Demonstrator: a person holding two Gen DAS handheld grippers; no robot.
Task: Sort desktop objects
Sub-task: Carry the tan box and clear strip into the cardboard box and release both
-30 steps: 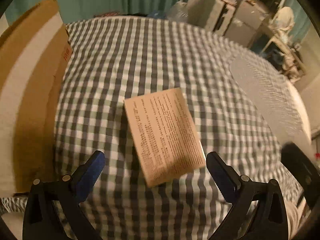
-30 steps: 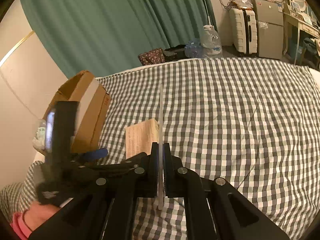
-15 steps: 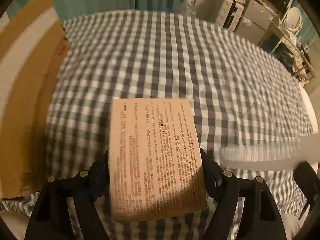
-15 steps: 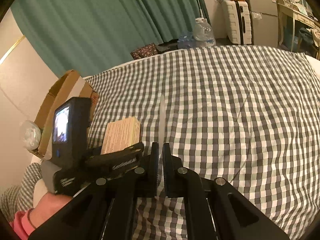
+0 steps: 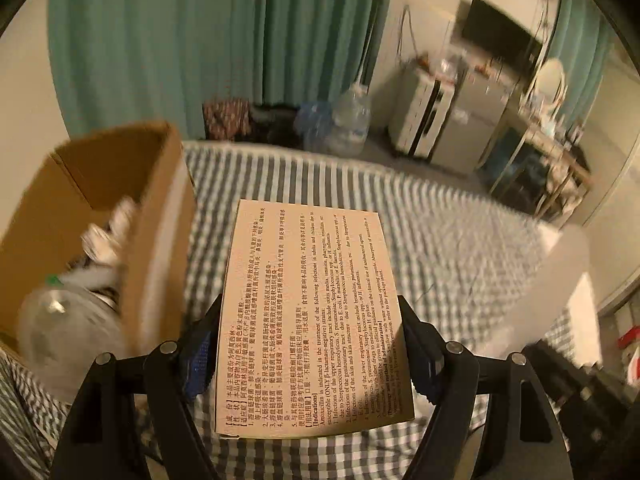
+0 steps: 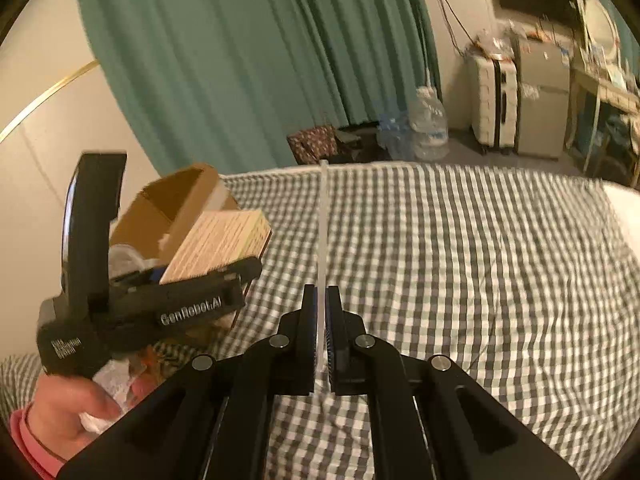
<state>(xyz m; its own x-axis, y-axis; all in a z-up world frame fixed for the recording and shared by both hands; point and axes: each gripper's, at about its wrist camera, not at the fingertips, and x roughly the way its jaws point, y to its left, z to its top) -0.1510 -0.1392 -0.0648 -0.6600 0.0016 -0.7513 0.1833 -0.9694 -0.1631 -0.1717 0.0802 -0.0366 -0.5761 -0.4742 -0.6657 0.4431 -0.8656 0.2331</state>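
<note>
- Left gripper (image 5: 308, 356): we see its blue-padded jaws clamped on the two long edges of a tan medicine box (image 5: 308, 312), which hangs clear above the checked cloth (image 5: 460, 248). The box's printed face, bearing Chinese and English text, is turned up toward the camera.
- In the right wrist view, we see the same left gripper (image 6: 200, 280) at the left of the scene, carried by a hand (image 6: 68, 412) with a pink cuff; the medicine box (image 6: 218, 242) sticks out of it, far end tilted up.
- Right gripper (image 6: 320, 336): we find its jaws closed on a thin, pale translucent strip (image 6: 323, 216), seen edge-on and reaching away toward the far edge of the cloth. We cannot tell what the strip is.
- Cardboard box (image 5: 120, 220): it stands open at the left of the cloth, just beside the held medicine box. Inside it we make out a clear plastic bottle (image 5: 68, 328) and some blurred white items.
- Background: a green curtain (image 5: 200, 48) hangs beyond the far edge of the cloth, with a large water bottle (image 5: 352, 120) on the floor in front of it.
</note>
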